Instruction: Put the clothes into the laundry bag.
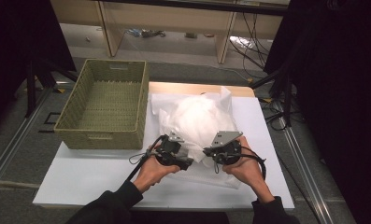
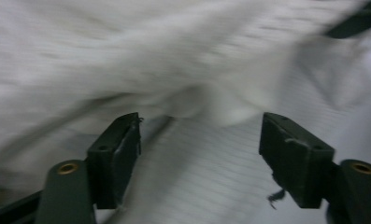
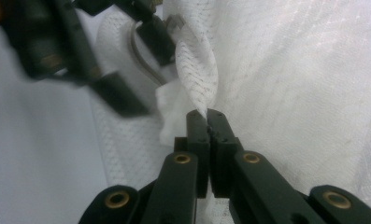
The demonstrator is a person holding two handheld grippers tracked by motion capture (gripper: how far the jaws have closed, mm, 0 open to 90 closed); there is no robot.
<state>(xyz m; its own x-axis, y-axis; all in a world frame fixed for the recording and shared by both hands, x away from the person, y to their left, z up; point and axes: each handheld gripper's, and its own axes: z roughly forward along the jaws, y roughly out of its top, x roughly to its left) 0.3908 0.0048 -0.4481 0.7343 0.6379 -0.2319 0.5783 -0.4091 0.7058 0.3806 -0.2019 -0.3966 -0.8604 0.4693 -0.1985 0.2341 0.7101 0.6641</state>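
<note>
White mesh bag (image 1: 199, 123) lies bunched on the white surface (image 1: 80, 172), just right of the woven basket (image 1: 106, 102), with the person's hands at its near edge. Right tool (image 3: 206, 114) is clamped tight on a twisted fold of the bag's edge — mesh rises straight up from between the jaws. Left tool (image 2: 199, 140) stands wide, nothing pinched; the fabric lies just ahead of and under its jaws. From the high view the left tool (image 1: 176, 156) is just left of the right tool (image 1: 220, 151), both at the same near edge, so the free edge runs roughly left–right between them. Likely next: left tool takes a second hold beside the right.

Hard to read: the left gripper view is motion-blurred, so I cannot tell whether the pads brush the cloth. What the bag holds is hidden by the mesh.
</note>
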